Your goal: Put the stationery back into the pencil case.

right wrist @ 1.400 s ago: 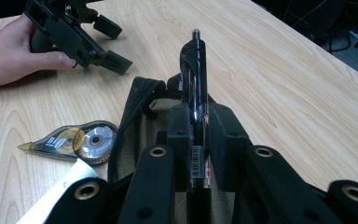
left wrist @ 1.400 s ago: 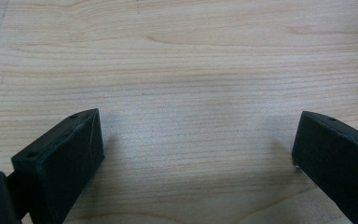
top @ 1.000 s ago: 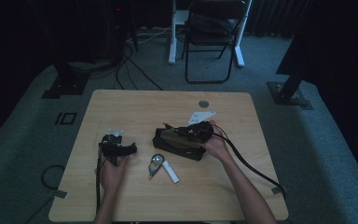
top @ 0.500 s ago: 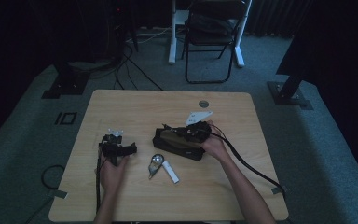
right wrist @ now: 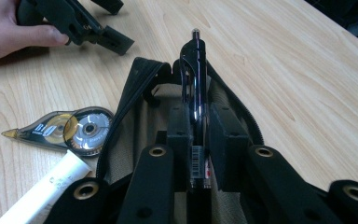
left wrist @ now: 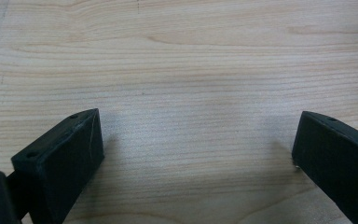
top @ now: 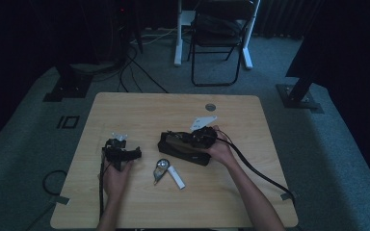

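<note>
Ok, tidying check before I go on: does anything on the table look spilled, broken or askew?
Nothing stands out. The right gripper holds a black pen over the open pencil case; the correction tape and white tube lie intact beside it.

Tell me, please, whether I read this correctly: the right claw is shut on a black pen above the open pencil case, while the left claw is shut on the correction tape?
Not quite. The left claw is open and holds nothing, with bare table between its jaws, as the left gripper view shows. The correction tape lies free on the table. The rest stands: the right claw is shut on the black pen above the open pencil case.
</note>
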Motion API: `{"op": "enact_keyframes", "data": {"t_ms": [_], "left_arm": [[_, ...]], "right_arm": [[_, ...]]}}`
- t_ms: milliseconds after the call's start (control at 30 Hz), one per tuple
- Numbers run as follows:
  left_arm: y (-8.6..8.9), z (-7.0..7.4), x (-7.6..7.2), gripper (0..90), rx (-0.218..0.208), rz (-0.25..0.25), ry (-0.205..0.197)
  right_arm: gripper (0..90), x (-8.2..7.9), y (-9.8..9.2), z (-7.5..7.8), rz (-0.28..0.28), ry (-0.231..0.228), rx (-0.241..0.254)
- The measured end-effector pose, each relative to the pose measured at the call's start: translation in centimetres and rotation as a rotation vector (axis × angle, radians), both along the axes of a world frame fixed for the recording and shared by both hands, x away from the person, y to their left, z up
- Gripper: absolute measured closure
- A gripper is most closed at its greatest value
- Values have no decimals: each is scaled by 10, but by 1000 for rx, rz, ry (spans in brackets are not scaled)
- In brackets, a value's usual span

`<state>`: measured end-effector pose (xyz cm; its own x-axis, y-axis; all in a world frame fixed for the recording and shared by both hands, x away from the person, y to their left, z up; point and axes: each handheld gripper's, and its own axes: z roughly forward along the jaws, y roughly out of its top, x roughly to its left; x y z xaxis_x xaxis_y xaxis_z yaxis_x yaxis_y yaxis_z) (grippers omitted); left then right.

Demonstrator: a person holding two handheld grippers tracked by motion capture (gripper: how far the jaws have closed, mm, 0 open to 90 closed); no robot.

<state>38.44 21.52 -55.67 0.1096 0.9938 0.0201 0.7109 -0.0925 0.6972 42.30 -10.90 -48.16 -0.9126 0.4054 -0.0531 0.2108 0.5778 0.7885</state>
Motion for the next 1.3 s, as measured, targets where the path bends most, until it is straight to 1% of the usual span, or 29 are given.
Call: {"op": "enact_keyframes", "data": {"t_ms": [300,533,767,933,1067,1200,1300], "left_arm": [[0,0,0,22,-2,1,0],[0,0,0,22,-2,1,-1],[0,0,0,22,-2,2,-1],[0,0,0,22,-2,2,-1],[0,0,0,22,-4,3,-2],[0,0,0,22,-3,3,-2],[0,0,0,22,-3,3,-2]], "right_arm": [[793,-1,1,-5,-1,8,-39],[792,-2,1,-10,-6,12,-60],[792,-2,2,-10,-6,6,-73],[792,-3,3,-11,-5,-1,-99],[792,-4,5,-12,-10,-4,-108],[791,-5,8,-14,-6,-9,-134],[790,-5,8,-15,-6,-8,-140]]}}
